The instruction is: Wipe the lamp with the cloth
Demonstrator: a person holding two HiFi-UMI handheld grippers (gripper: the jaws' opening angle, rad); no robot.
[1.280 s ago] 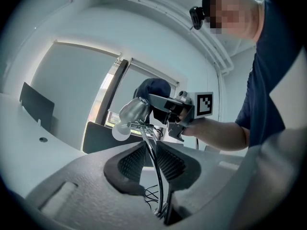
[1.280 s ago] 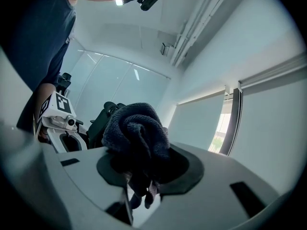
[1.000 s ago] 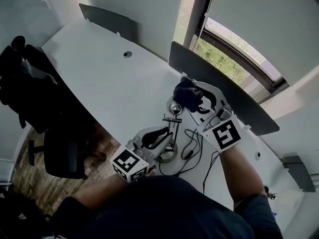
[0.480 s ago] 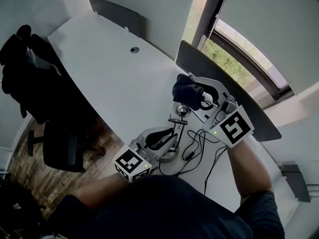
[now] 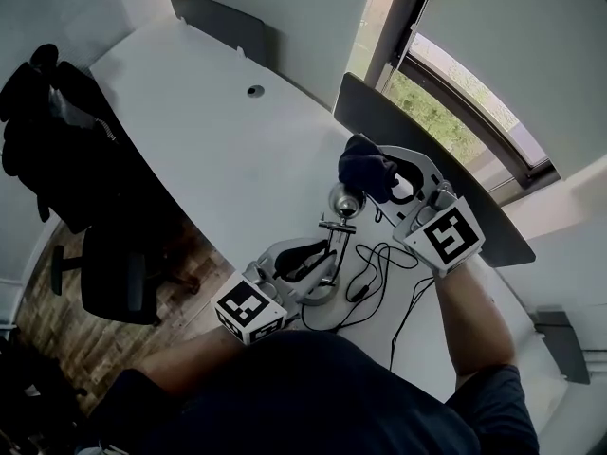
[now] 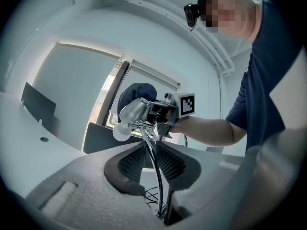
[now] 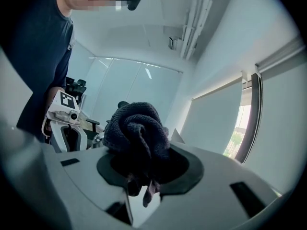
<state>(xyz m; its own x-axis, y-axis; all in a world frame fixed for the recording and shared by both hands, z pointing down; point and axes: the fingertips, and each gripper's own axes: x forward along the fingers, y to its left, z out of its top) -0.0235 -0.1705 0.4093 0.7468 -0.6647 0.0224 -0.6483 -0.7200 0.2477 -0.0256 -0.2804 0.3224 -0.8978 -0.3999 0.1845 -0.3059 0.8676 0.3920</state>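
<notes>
Steadying the small chrome desk lamp [image 5: 343, 201] on the white worktop [image 5: 218, 140], the left gripper [image 5: 315, 260] fingers clamp its thin stem, probably light and tippy. The right gripper [image 5: 383, 184] fingers pinch the dark knitted cloth [image 5: 363, 166], soft and bunched, beside the lamp's head.

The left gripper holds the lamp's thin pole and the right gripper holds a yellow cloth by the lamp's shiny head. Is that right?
Not quite. The cloth is dark, not yellow; the right gripper view shows it. The rest holds: the left gripper grips the lamp's thin pole, and the right gripper holds the cloth by the shiny head.
</notes>
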